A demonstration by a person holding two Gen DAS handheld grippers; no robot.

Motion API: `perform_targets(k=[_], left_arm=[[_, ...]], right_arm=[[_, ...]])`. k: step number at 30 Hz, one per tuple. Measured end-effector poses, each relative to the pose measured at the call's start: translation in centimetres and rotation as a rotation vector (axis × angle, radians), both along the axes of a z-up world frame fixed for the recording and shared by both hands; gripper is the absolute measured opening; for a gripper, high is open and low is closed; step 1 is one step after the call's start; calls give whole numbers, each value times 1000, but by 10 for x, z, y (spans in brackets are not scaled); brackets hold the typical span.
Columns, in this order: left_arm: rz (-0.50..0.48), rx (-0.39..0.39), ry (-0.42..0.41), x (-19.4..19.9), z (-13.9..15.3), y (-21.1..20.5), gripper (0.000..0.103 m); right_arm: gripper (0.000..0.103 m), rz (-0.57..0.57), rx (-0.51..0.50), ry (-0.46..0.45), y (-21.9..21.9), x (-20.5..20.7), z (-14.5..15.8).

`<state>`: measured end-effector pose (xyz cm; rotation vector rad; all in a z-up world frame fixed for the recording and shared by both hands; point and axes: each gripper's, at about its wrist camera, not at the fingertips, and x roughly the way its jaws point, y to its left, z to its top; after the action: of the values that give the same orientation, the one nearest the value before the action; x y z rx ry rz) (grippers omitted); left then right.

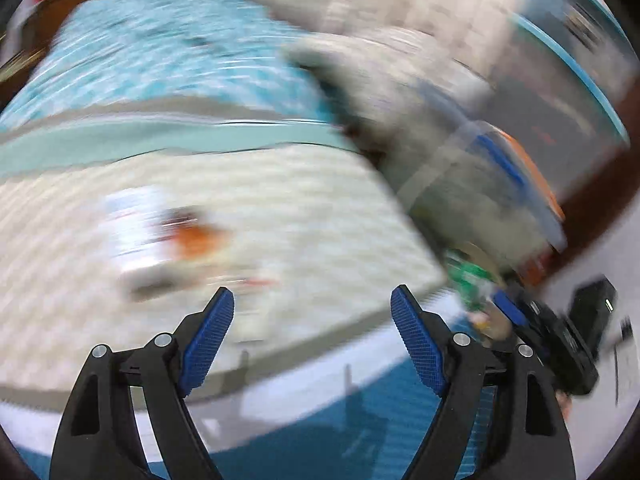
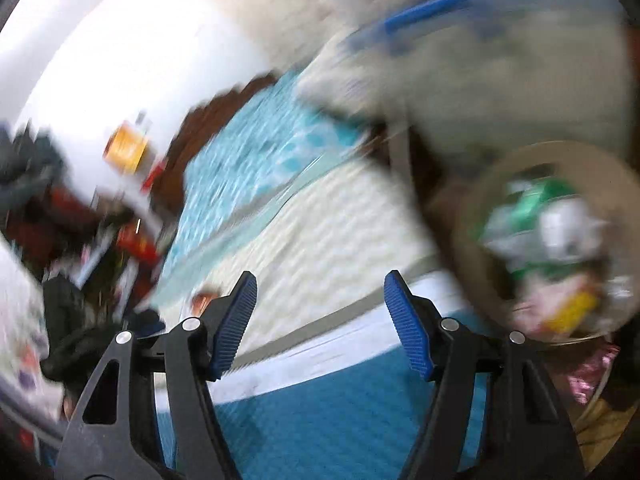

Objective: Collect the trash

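Two grippers are in view, both with jaws spread wide and nothing between the blue pads. Heavy motion blur affects both views, so small details are unreliable.

Largest item: the bed (image 1: 280, 200), covered by a cream waffle-textured blanket (image 2: 340, 232) in front and a turquoise patterned cover (image 1: 160, 60) behind. A blue mat (image 2: 320, 420) lies below the near bed edge.

Next: the round bin (image 2: 472, 240) stands off the bed's corner, at the right of the right wrist view. It already holds green, white and yellow wrappers (image 2: 552, 232).

Next: loose trash (image 1: 160, 236), a white, red and orange smear that appears to be packaging, lies on the cream blanket ahead of and left of the left gripper (image 1: 312, 316). Its exact outline cannot be resolved.

The right gripper (image 2: 320, 300) hangs over the near bed edge, with the bin to its right. The right gripper also shows at the right edge of the left wrist view, just beside the bin.

Hazards:
- Approaching the packaging in this blur risks a mistimed closure, pinching the blanket instead of the wrapper.
- Thin packaging may slip from the pads if gripped at an edge.
- The bin looks nearly full; a careless drop could land on the floor.
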<state>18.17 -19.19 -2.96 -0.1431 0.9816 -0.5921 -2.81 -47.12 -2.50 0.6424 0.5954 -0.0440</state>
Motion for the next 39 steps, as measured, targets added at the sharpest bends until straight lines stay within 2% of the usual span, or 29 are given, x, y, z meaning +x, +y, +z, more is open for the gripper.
perform_targets(k=[2, 5, 7, 8, 11, 15, 16, 17, 18, 20, 21, 23, 26, 29, 31, 32, 33, 36, 39], left_arm=[[123, 3, 64, 24, -13, 48, 77], [252, -22, 151, 58, -24, 100, 78], [294, -14, 174, 77, -30, 113, 78], [299, -10, 176, 84, -31, 113, 79], [297, 9, 182, 105, -35, 106, 82], [250, 31, 182, 122, -40, 76, 87], [239, 41, 184, 126, -42, 69, 87], [231, 47, 190, 129, -46, 62, 87], [227, 49, 196, 132, -50, 59, 87], [226, 58, 203, 135, -56, 52, 87], [228, 63, 200, 136, -58, 50, 88], [227, 90, 187, 137, -61, 41, 90], [209, 167, 167, 133, -67, 26, 91], [183, 268, 114, 118, -71, 12, 89], [177, 312, 77, 108, -71, 9, 73], [163, 336, 51, 99, -70, 7, 70], [150, 331, 46, 94, -69, 8, 66], [117, 314, 39, 75, -66, 11, 63], [84, 312, 26, 48, -65, 13, 63]], right_arm=[[68, 125, -51, 52, 46, 32, -4], [69, 288, -165, 119, 114, 74, -12], [72, 366, -247, 163, 153, 98, -20], [75, 420, -303, 188, 178, 114, -26], [79, 466, -423, 233, 216, 144, -37], [79, 463, -480, 308, 230, 177, -56], [77, 458, -482, 327, 227, 183, -60], [69, 446, -481, 327, 221, 184, -62], [63, 436, -465, 318, 214, 184, -62], [51, 412, -344, 282, 190, 177, -56], [48, 389, -320, 270, 181, 174, -52], [35, 359, -269, 231, 165, 163, -43], [25, 314, -203, 188, 147, 143, -33], [18, 246, -108, 154, 124, 125, -32], [14, 197, -50, 138, 109, 113, -34], [11, 167, -14, 133, 99, 107, -36], [11, 149, 20, 130, 91, 102, -39], [10, 110, 144, 125, 73, 79, -50], [10, 97, 203, 114, 67, 57, -55]])
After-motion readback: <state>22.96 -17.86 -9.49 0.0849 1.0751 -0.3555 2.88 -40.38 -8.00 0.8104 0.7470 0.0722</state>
